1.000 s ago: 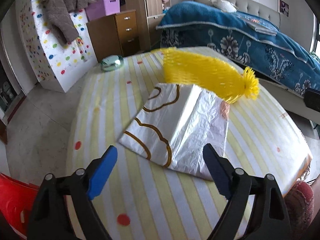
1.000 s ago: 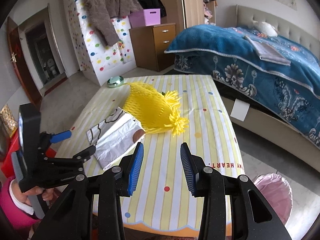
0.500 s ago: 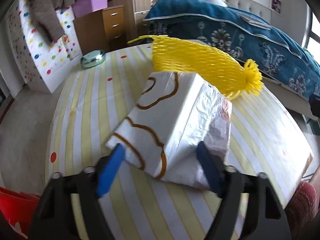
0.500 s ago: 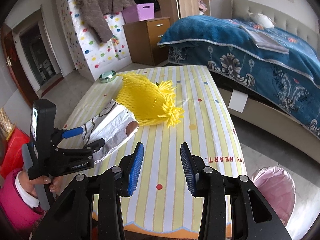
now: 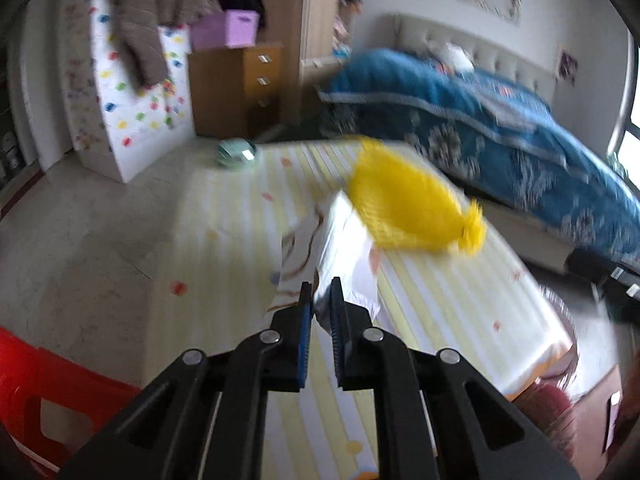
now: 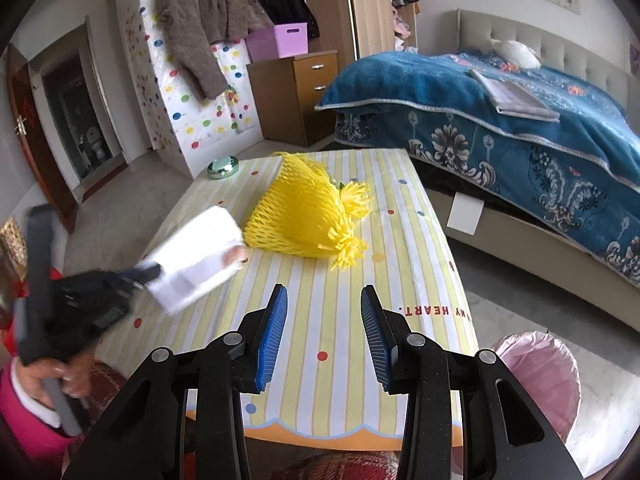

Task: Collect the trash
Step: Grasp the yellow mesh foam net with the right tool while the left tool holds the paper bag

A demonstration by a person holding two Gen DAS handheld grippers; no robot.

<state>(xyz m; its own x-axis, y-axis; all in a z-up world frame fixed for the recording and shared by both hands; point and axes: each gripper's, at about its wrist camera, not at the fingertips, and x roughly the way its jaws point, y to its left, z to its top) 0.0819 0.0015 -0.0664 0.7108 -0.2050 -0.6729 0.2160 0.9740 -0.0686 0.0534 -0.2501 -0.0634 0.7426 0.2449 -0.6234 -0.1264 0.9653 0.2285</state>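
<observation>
The left gripper [image 5: 319, 292] has its jaws clamped on the near edge of a white wrapper [image 5: 344, 256], with only a thin strip of the crumpled sheet showing between the blue pads [image 5: 305, 336]. The wrapper extends forward from the jaws, its brown curly print on the side left of them, and in the right wrist view the wrapper [image 6: 196, 258] appears lifted off the striped surface [image 6: 352, 312] and blurred, held out from the left gripper [image 6: 138, 276]. Whether its far end touches the cloth cannot be told.

Just beyond the wrapper, ahead and right of the left jaws, lies a yellow foam net [image 5: 412, 216] on the surface [image 5: 224, 248], its fringed end pointing right. From the right wrist view the yellow foam net [image 6: 308, 216] sits ahead of the right gripper [image 6: 324, 300], slightly left of the gap between its jaws, and close beside the wrapper.

The right gripper's jaws stand apart, holding nothing, above the near part of the surface.

A pink-lined bin [image 6: 540, 376] stands on the floor to the right of the right jaws, below the surface's edge. A small green round object [image 6: 223, 168] rests at the far left corner of the surface. A red stool [image 5: 36, 392] shows low to the left of the left jaws.
</observation>
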